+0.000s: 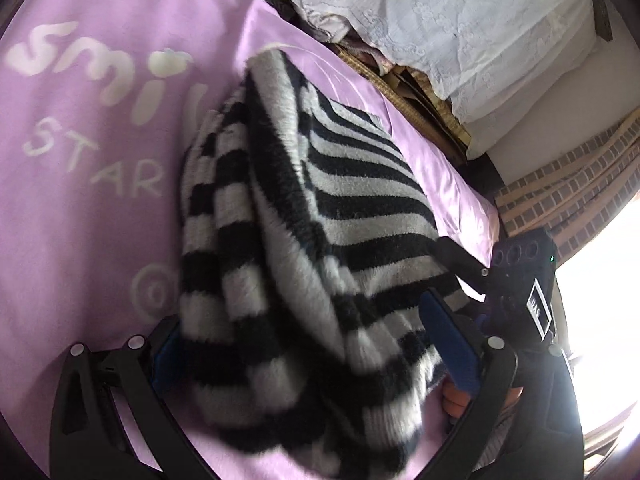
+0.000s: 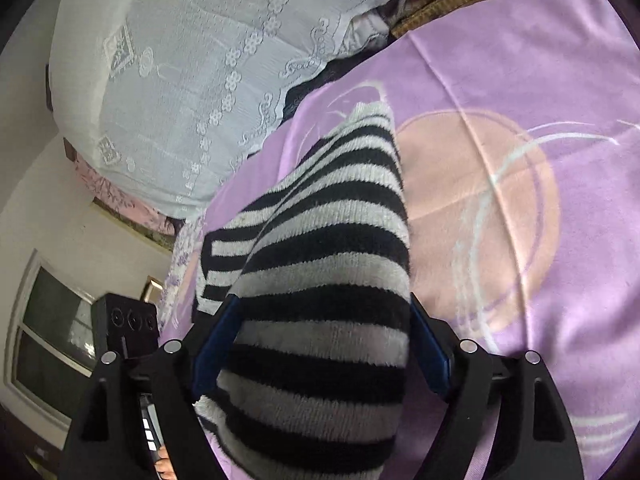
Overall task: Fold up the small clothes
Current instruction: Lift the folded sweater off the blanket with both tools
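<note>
Right gripper [image 2: 320,344]: jaws stand wide, blue pads on either side of the striped garment [image 2: 320,280]. The fabric fills the gap between them; whether the pads press on it I cannot tell, since the pile hides the inner pad faces.

Left gripper [image 1: 308,344]: jaws also wide apart, the garment bunched between them. The left pad is mostly buried under the fabric, the right pad stands exposed with cloth lying against it. Grip or mere contact not resolvable here either.

Hidden or unclear: the near end of the garment runs out of the bottom of both views, so its full outline is not seen. The left-wrist view is motion-blurred along the folds. A fingertip shows at the bottom edge beside each gripper; the rest of the person is cut off. The other gripper's black housing [image 1: 528,280] shows at the right of the left view.

Garment: fuzzy, black and white stripes, lying on the purple printed blanket [image 1: 80,220] of the bed. In the right view its long axis runs away from the gripper, narrowing to a far end on the blanket. Stripes cross that axis.

White lace cloth [image 2: 180,80] covers a pile beyond the blanket.
</note>
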The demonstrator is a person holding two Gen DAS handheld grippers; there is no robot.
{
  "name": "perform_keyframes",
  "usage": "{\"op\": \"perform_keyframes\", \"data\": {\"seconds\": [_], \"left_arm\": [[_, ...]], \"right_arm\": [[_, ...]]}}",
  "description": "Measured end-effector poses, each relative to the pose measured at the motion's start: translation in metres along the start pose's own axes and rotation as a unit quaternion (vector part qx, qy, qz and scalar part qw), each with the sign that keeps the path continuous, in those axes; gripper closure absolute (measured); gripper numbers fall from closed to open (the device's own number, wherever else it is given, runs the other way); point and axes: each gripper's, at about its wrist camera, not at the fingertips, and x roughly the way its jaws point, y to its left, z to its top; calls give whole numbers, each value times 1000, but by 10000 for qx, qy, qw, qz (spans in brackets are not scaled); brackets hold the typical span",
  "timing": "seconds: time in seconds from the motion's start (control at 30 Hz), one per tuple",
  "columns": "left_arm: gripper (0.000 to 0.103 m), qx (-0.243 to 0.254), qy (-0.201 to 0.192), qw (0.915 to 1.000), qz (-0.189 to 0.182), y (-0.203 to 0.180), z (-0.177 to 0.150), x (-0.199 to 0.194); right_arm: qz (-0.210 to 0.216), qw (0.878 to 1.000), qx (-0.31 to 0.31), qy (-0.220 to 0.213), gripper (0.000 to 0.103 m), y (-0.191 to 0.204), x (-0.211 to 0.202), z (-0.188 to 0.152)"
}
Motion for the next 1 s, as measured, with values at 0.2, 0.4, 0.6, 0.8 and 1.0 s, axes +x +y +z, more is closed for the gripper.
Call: {"op": "perform_keyframes", "data": {"seconds": [0.2, 0.4, 0.6, 0.8, 1.0], "left_arm": [[6, 45, -101, 9999, -47, -5, 5, 6], [18, 443, -222, 9983, 309, -23, -5, 1], [23, 710, -332, 9961, 393, -39, -20, -9], [23, 1079, -125, 9933, 387, -77, -49, -1], [23, 1355, -50, 9897, 450, -113, -91, 5]], "right_arm": [[49, 10000, -21, -3, 29, 0, 7, 3], [-163, 9985, -424, -312, 48, 18, -6, -3], [-401, 9955, -746, -424, 50, 33, -28, -12], [-580, 9950, -658, -467, 50, 19, -77, -35], [-655, 9955, -453, -514, 50, -4, -128, -69]]}}
